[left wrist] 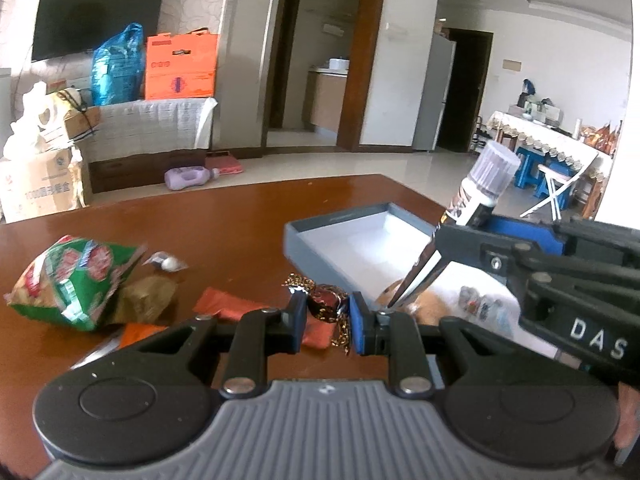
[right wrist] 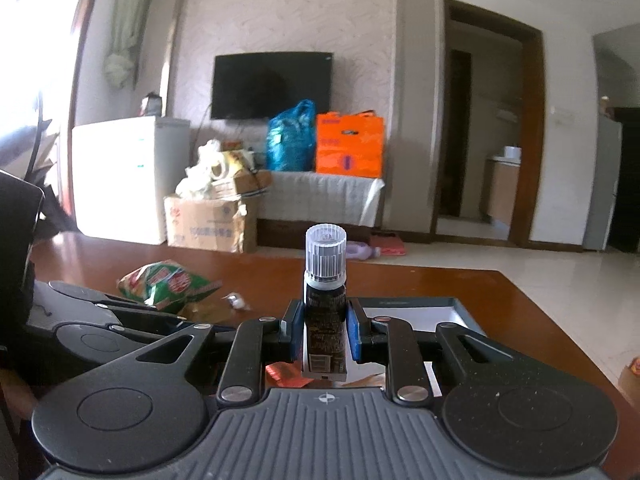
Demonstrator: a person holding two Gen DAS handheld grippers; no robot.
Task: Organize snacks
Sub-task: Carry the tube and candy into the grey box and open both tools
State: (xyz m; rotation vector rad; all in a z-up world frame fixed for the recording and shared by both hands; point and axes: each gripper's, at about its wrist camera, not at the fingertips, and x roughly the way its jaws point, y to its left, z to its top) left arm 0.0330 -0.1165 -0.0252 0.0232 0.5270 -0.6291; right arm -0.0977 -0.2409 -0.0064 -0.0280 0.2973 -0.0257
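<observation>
While both loads are held above the wooden table (left wrist: 224, 216), the left gripper (left wrist: 325, 312) is pinched on a wrapped candy (left wrist: 326, 301), the right gripper (right wrist: 325, 330) on a small bottle (right wrist: 325, 292); each is best lowered gently into the grey tray (left wrist: 320, 240), unreleased until seated.

Home living room: wall television (right wrist: 272, 84), doorway (left wrist: 308, 56), dining table (left wrist: 548, 136).

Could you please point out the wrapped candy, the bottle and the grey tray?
Candy (left wrist: 326, 303), left wrist view, dark wrapper.
Bottle (right wrist: 325, 316), right wrist view, dark body.
Tray (left wrist: 310, 246), left wrist view, grey wall.
</observation>
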